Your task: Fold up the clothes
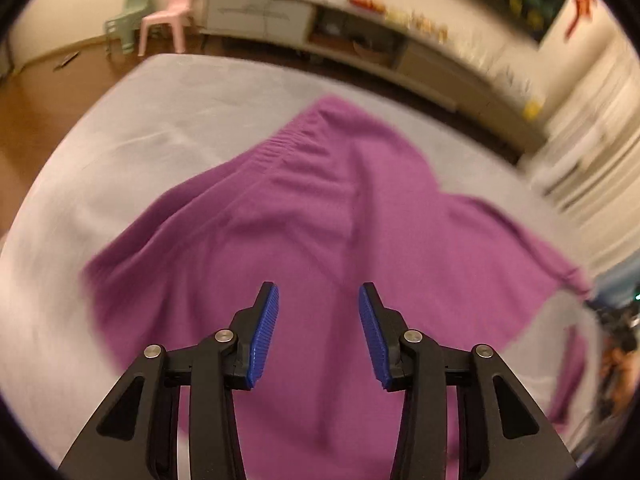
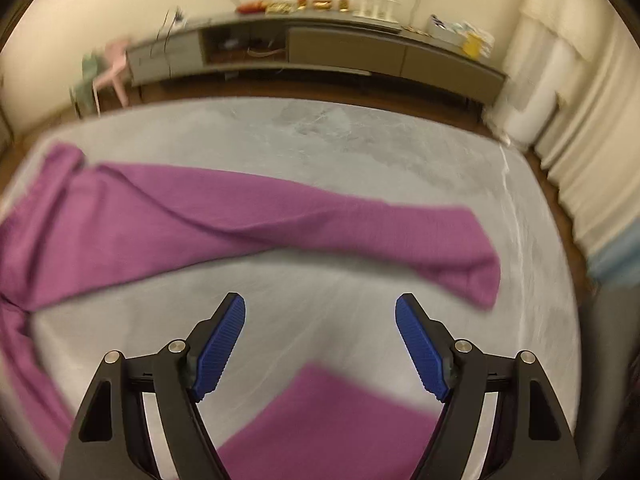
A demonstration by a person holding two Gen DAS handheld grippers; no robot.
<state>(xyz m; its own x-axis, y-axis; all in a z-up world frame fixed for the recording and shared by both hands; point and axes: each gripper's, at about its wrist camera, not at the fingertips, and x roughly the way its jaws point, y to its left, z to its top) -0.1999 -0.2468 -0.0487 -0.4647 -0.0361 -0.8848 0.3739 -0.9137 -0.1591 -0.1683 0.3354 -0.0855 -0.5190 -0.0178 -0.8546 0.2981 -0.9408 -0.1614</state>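
Purple garment [image 1: 304,216] spread on grey bed [image 1: 140,128] | left tool [image 1: 319,304], right tool [image 2: 320,316] open, empty

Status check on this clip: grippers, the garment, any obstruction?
Left gripper open, empty, above purple garment. Right gripper open, empty, over grey bed cover. Garment spread out, one sleeve stretched sideways, not folded. Nothing in the way.

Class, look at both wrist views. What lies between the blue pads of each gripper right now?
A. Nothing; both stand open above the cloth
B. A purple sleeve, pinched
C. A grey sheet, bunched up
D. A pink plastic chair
A: the left gripper and right gripper both show clear gaps, with the purple knitted garment lying loose on the grey bed sheet beneath.
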